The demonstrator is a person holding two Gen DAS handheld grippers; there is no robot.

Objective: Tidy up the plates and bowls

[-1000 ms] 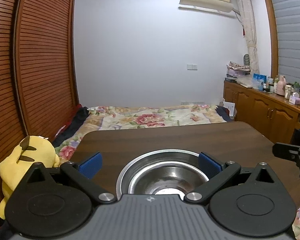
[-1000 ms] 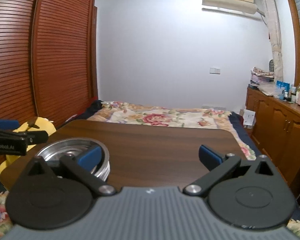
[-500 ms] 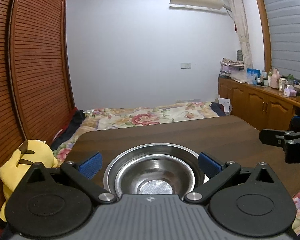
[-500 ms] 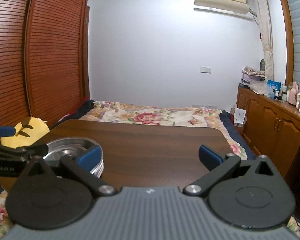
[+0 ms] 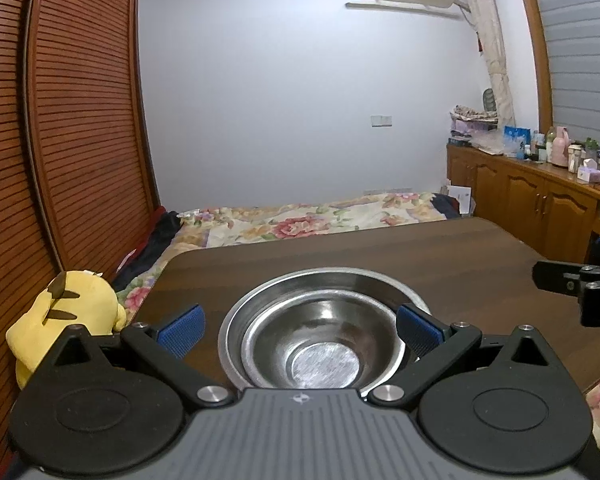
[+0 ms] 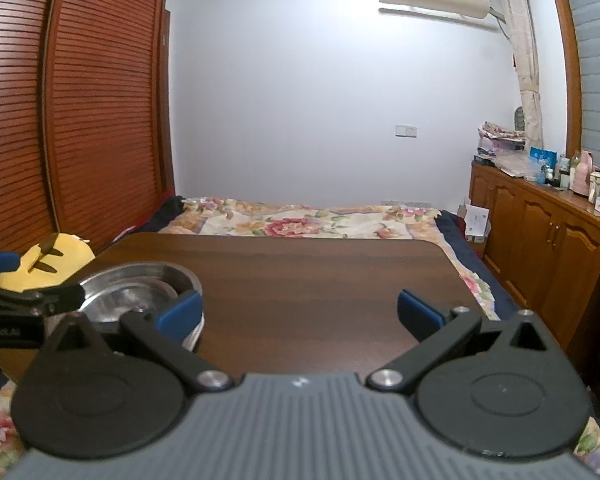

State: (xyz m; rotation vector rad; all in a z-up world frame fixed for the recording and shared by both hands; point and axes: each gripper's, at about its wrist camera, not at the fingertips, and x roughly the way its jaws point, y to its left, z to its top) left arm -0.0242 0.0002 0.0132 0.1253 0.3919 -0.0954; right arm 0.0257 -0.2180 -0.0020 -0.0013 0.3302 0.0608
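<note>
- Hovering low over nested steel dishes: left gripper [image 5: 298,330], blue ribbed pads [image 5: 181,330] spread wide either side of the stack, nothing grasped.
- Sitting near the left front corner of the table [image 5: 440,256]: smaller steel bowl [image 5: 322,346] nested inside a wider shallow steel dish [image 5: 320,280], rims roughly concentric. Probably stacked that way to save room and keep like with like.
- Noting materials: both pieces polished stainless, mirror-like walls, flat brushed disc at the bowl's base; thin rolled rims, round shape, likely slippery under rubber pads.
- Appearing in right wrist view as a layered white-and-steel edge under the stack [image 6: 140,292]; possibly further plates beneath, but partly hidden behind the finger, so count not certain.
- Holding clear to the side: right gripper [image 6: 298,312], fingers released and wide apart over bare wood, well away from the dishes, presumably to leave room for the other tool.
- Recording surface: dark walnut-grain laminate, smooth, rounded corners, matte sheen.
- Lying off the table's left edge: yellow plush toy [image 5: 64,312], soft fabric, not involved.
- Judging stage: stacking looking largely done; no other loose plates or bowls showing on the table in either view.
</note>
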